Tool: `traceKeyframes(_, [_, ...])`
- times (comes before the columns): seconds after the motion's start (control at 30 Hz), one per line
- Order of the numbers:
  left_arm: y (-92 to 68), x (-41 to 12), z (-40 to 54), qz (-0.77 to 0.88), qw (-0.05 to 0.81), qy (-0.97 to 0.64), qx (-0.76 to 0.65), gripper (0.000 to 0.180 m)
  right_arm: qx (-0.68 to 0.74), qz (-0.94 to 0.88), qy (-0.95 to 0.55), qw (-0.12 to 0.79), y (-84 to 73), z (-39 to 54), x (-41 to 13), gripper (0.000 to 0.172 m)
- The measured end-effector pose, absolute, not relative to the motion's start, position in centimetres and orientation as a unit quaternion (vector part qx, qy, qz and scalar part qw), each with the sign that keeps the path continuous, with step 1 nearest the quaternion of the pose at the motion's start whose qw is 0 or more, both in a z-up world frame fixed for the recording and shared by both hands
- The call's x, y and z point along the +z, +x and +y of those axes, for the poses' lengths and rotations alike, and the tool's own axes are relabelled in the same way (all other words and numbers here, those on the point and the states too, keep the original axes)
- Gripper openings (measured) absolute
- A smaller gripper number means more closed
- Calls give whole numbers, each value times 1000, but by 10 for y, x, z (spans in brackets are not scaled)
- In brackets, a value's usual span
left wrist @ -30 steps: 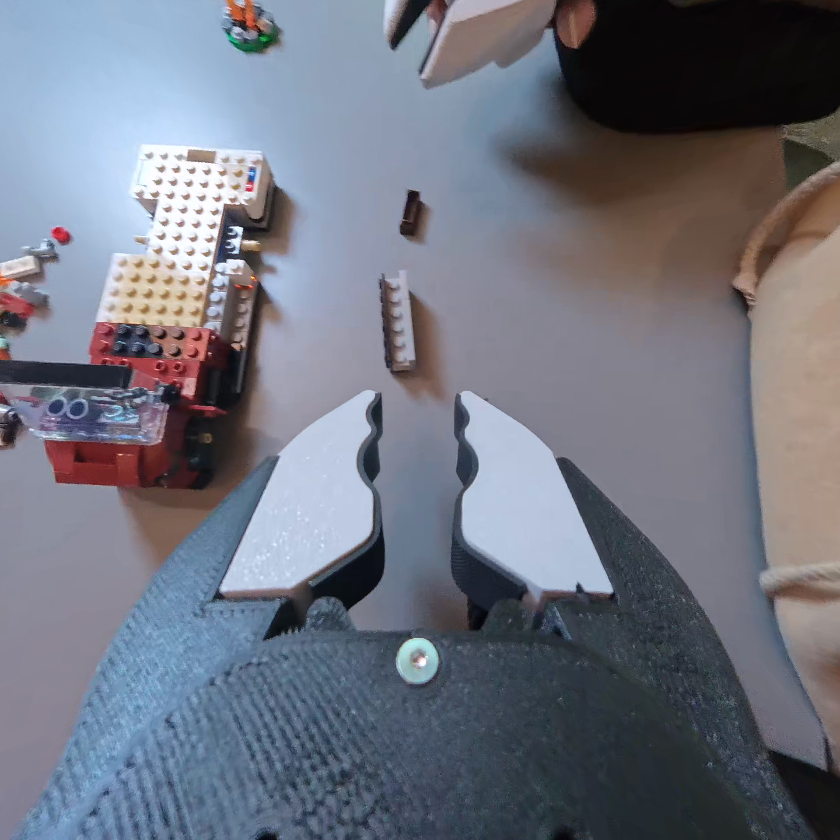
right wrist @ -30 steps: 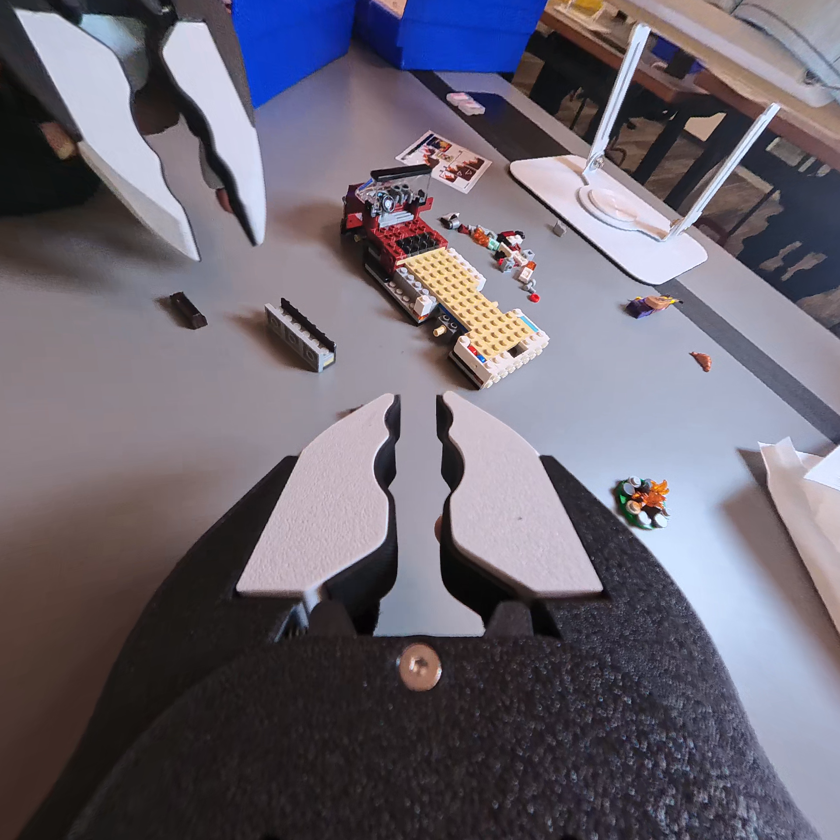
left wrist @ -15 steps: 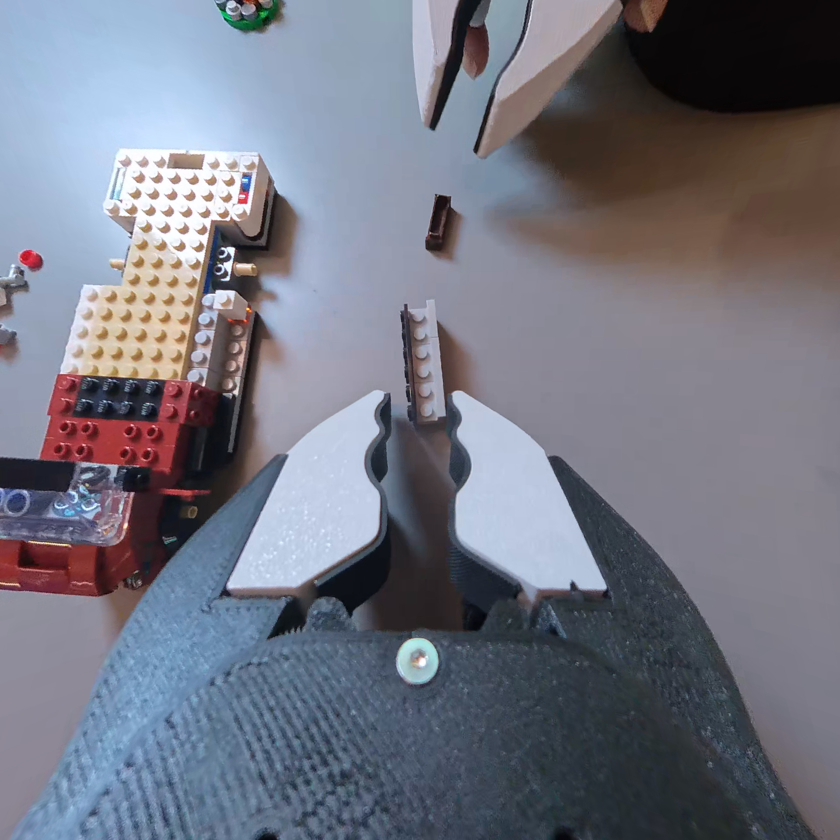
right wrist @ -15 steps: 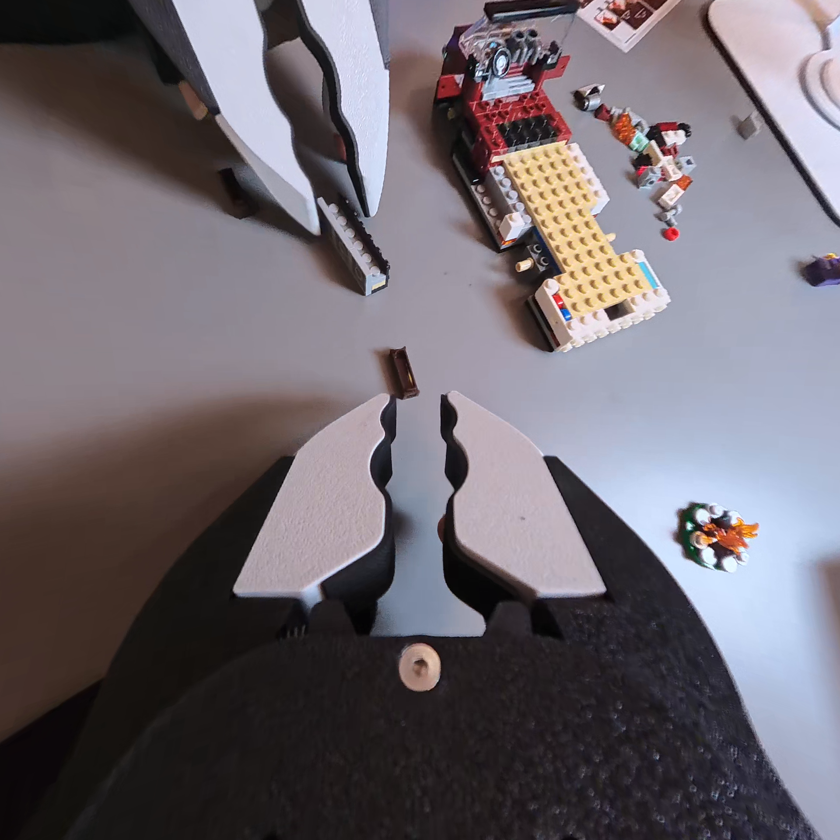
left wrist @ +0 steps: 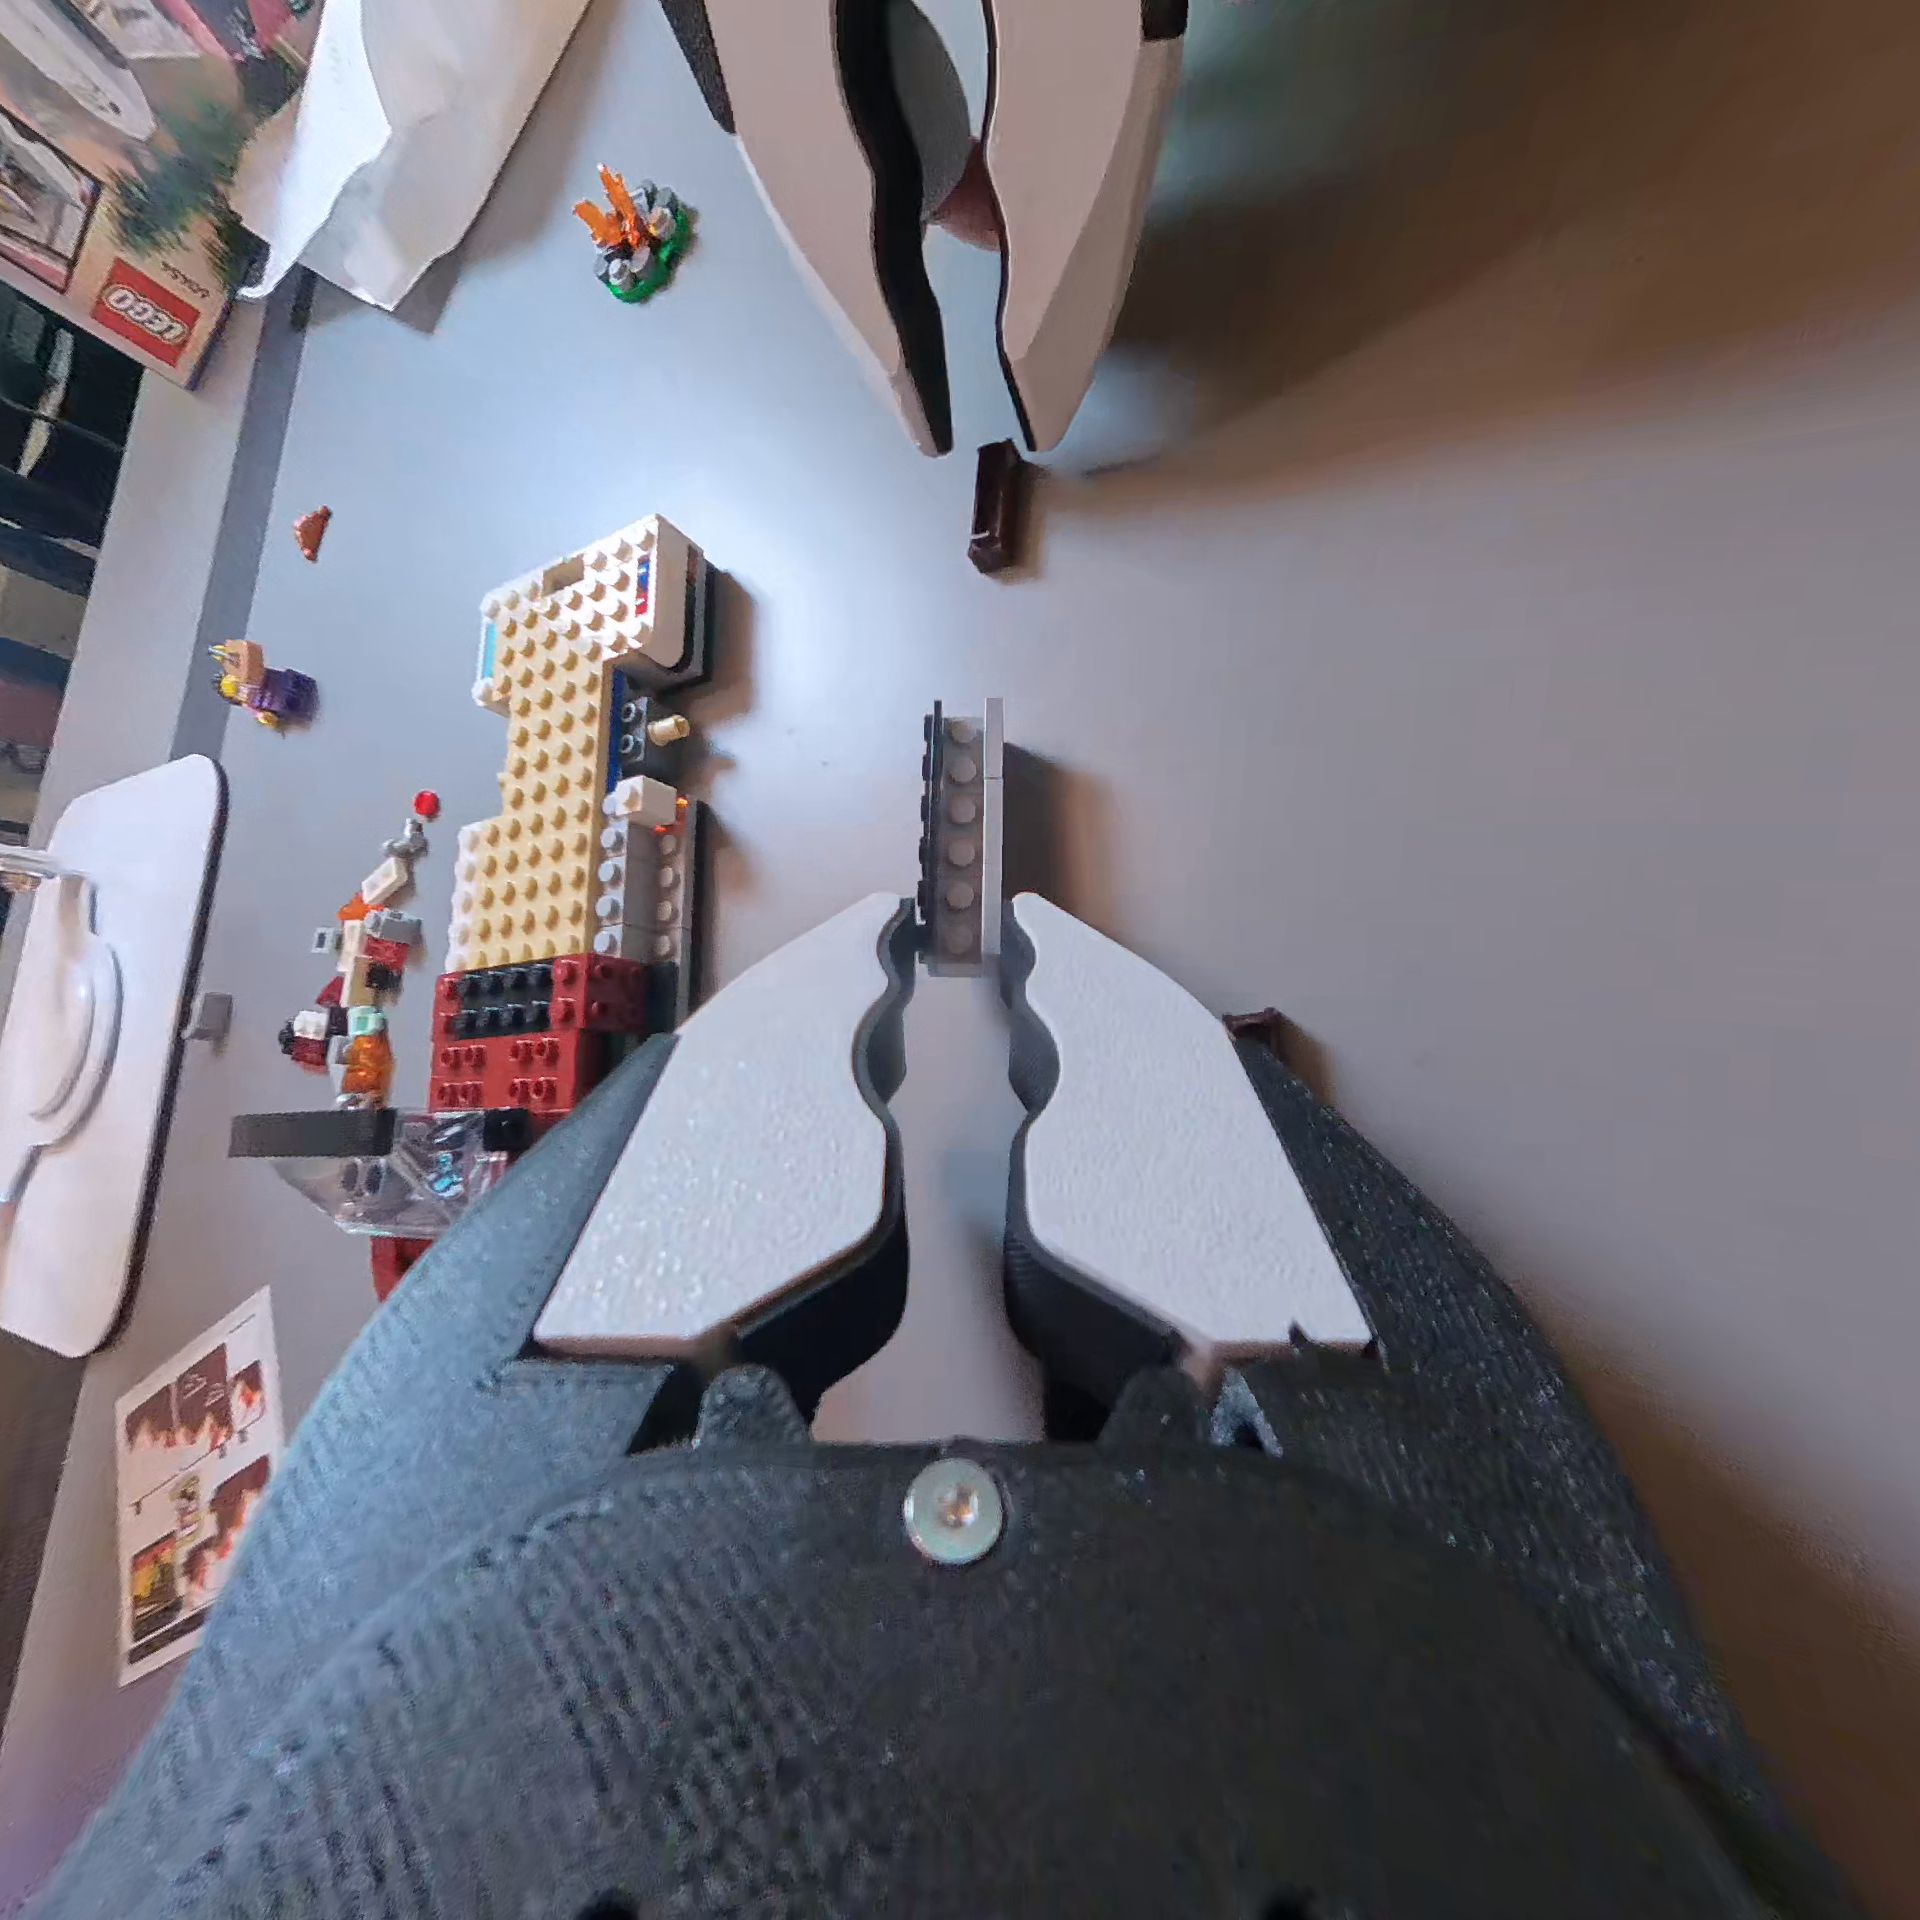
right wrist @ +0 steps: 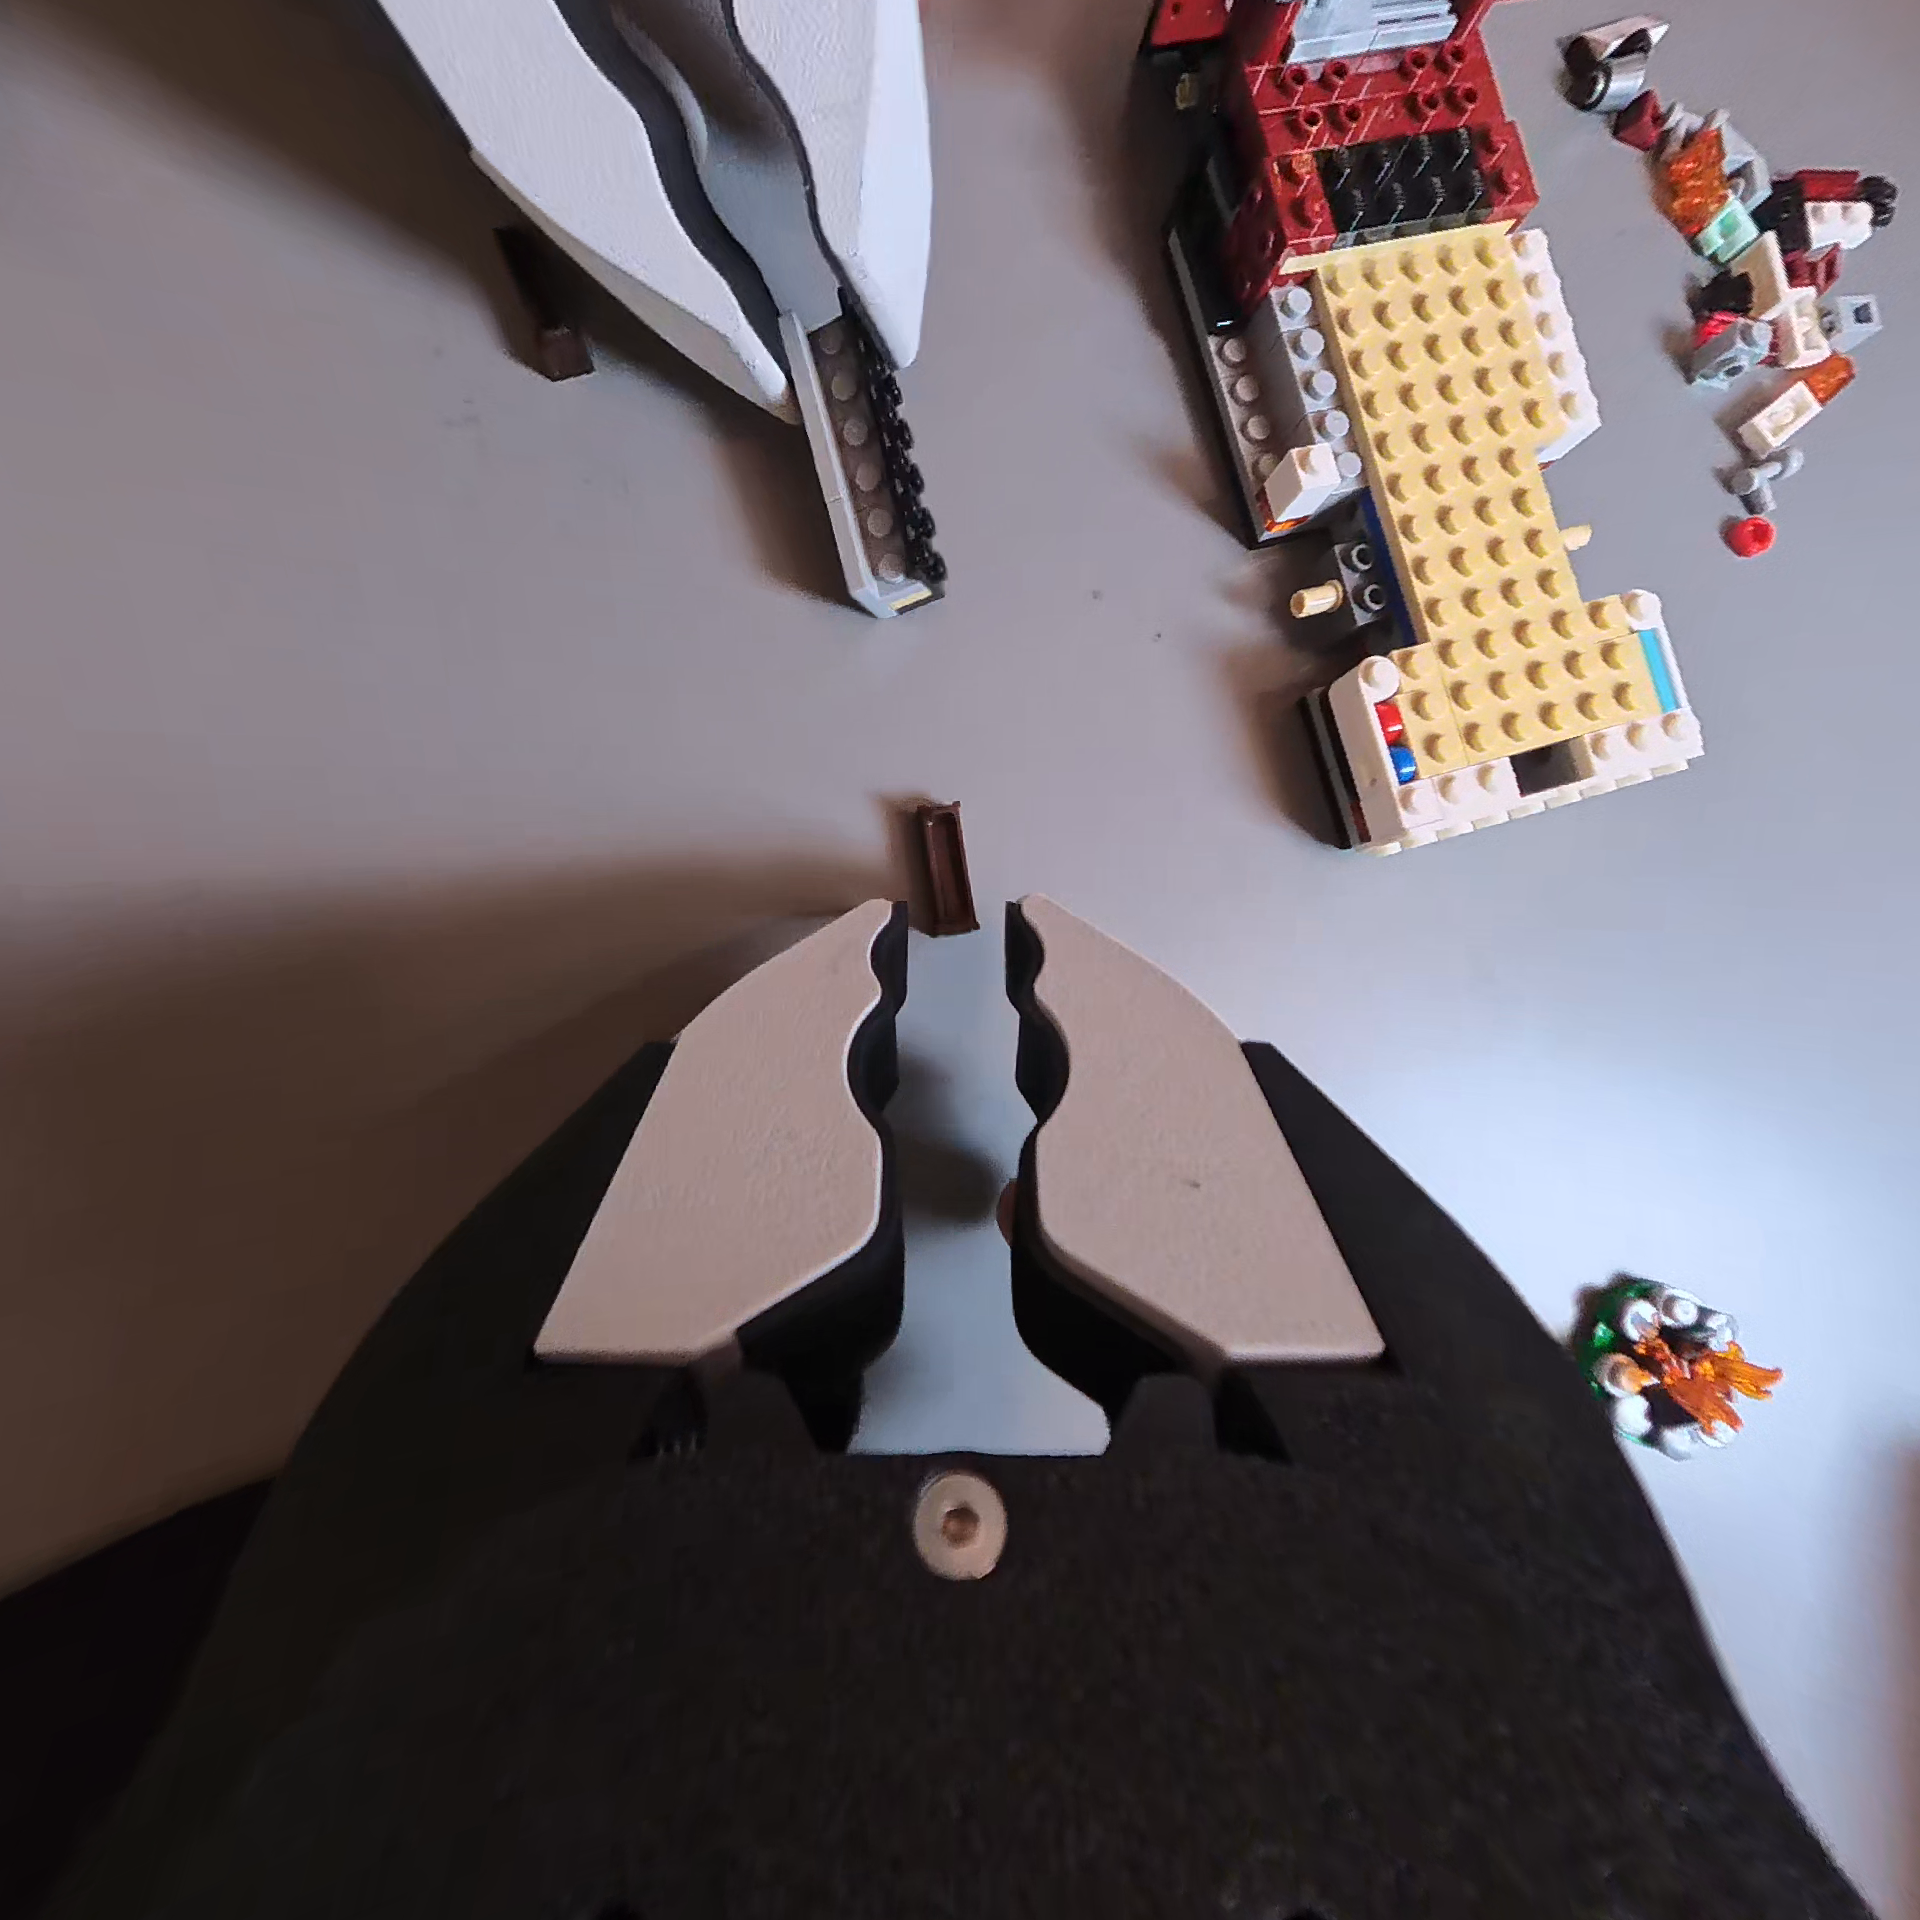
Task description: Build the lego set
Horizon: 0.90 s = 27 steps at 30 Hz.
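Observation:
My left gripper [left wrist: 961, 920] is shut on the near end of a long grey and black brick strip [left wrist: 966, 831], with both pads pressed on its sides. The right wrist view shows the same grip [right wrist: 831, 343] on the strip [right wrist: 873, 468]. My right gripper [right wrist: 954, 920] is open low over the grey table. A small dark brown piece [right wrist: 943, 871] lies just ahead of its tips, untouched. In the left wrist view that piece [left wrist: 997, 504] sits below the right gripper's tips [left wrist: 982, 442]. A second brown piece [left wrist: 1252, 1023] lies beside my left finger.
A tan, white and dark red brick model [left wrist: 561, 810] [right wrist: 1444, 468] lies beside the strip. Several loose small pieces [right wrist: 1766, 270], a campfire build [right wrist: 1673, 1366], a purple figure [left wrist: 265, 686], a white stand base [left wrist: 94, 1039], a leaflet [left wrist: 197, 1475] and a box [left wrist: 104, 156] lie around.
My left gripper moved forward onto the strip and its pads closed on the strip's near end. My right gripper came down toward the small brown piece, which now lies at its tips.

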<state>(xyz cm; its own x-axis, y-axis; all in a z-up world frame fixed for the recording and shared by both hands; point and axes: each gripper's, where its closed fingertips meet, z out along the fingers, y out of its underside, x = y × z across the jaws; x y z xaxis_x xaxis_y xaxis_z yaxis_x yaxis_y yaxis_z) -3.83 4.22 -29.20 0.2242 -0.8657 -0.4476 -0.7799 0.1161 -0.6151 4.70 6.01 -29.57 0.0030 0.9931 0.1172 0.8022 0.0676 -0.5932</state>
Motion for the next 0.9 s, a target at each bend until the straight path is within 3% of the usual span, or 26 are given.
traceKeyframes(0.27, [-39, -291, 39, 609, 407, -675, -87, 15, 183, -686, -660, 246, 45, 58, -300, 17])
traceKeyframes(0.37, [-38, -292, 37, 610, 404, -675, -92, 15, 186, -690, -657, 240, 44, 56, -300, 8])
traceKeyframes(0.9, [-32, -297, 24, 565, 348, -722, -198, 18, 230, -709, -606, 279, 23, 40, -287, 7])
